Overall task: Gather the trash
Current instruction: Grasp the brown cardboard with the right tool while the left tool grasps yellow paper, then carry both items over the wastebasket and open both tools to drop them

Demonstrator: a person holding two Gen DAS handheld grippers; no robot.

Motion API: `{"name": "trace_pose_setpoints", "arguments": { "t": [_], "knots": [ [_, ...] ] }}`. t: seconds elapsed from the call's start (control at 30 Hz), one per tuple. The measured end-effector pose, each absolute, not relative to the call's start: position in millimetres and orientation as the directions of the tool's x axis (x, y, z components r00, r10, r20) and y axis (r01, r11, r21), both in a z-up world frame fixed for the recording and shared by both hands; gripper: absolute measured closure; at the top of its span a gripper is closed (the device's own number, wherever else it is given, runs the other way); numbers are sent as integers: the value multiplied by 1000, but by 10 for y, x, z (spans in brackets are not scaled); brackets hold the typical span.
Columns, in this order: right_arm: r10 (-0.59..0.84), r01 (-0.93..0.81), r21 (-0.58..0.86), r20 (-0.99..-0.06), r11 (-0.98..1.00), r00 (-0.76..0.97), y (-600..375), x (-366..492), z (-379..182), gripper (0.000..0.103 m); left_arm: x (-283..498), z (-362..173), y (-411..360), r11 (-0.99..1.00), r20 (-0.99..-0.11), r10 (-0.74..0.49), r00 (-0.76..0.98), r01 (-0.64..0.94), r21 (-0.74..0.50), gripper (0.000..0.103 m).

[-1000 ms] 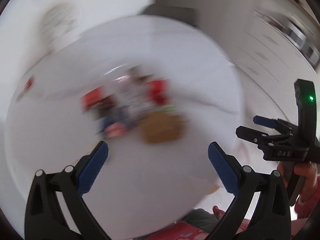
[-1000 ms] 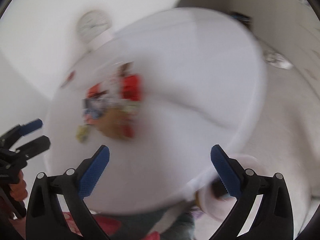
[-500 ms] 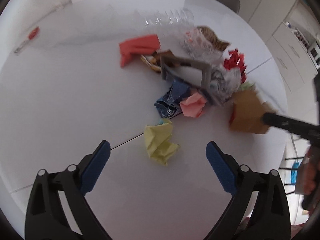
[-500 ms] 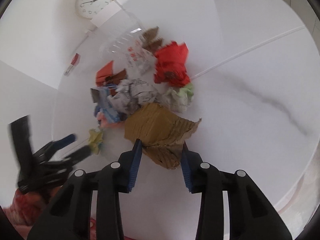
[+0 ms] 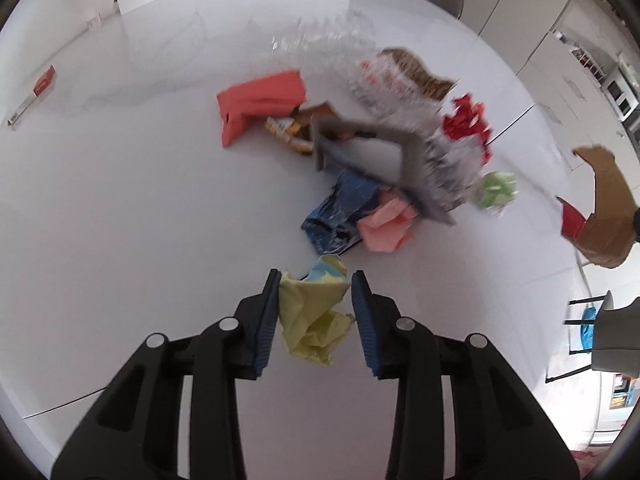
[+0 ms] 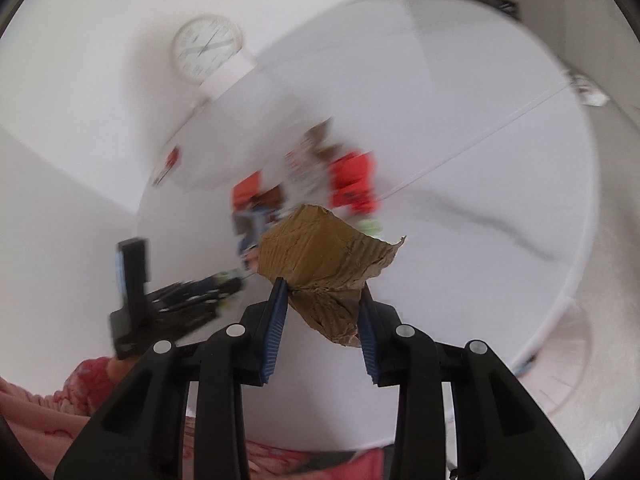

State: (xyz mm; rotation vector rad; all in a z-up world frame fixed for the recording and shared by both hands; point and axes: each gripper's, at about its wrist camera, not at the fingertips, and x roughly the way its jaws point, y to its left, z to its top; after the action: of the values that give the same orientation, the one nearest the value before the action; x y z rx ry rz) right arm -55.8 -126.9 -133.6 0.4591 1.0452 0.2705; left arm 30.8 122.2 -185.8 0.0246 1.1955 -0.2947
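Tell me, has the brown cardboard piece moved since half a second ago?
Yes. The cardboard piece, clamped in the right gripper, has left the white table: in the left wrist view it hangs off the trash pile, toward the table's right edge.

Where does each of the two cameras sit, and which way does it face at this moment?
Left wrist: rides the left gripper, looking steeply down at the white table; its fingers have just been closing on the yellow paper wad.
Right wrist: rides the right gripper, facing down across the table; its fingers clamp the cardboard scrap; a pink sleeve shows.
Shared: the trash pile, clock, and cardboard scrap.
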Motion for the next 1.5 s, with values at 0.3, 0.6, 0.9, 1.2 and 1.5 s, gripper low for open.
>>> {"name": "trace_pose_setpoints", "arguments": {
  "t": [0.3, 0.6, 0.9, 1.2, 1.5],
  "knots": [
    [95, 426, 291, -901, 857, 424, -2710, -1431, -2016, 69, 119, -1131, 553, 904, -876, -316, 365, 397, -160, 68],
    [161, 541, 244, -967, 805, 197, -3161, -1305, -3764, 67, -291, -890, -532, 752, -858, -431, 279, 637, -170, 68],
    [157, 583, 233, -971, 778, 178, -3385, -1492, -4089, 23, -624, -1137, -1589, 642, -891, -417, 177, 752, -151, 67],
    [-10, 577, 199, -941, 792, 338, -3682, -2286, -2973, 7, -983, -1804, -2610, 531, -927, -372, 37, 828, -180, 67],
    [-56, 617, 206, -925, 759, 377, -3887, -2656, -2616, 5, -1208, -2736, -3099, 516, -980, -189, -58, 843, -149, 24]
  ]
}}
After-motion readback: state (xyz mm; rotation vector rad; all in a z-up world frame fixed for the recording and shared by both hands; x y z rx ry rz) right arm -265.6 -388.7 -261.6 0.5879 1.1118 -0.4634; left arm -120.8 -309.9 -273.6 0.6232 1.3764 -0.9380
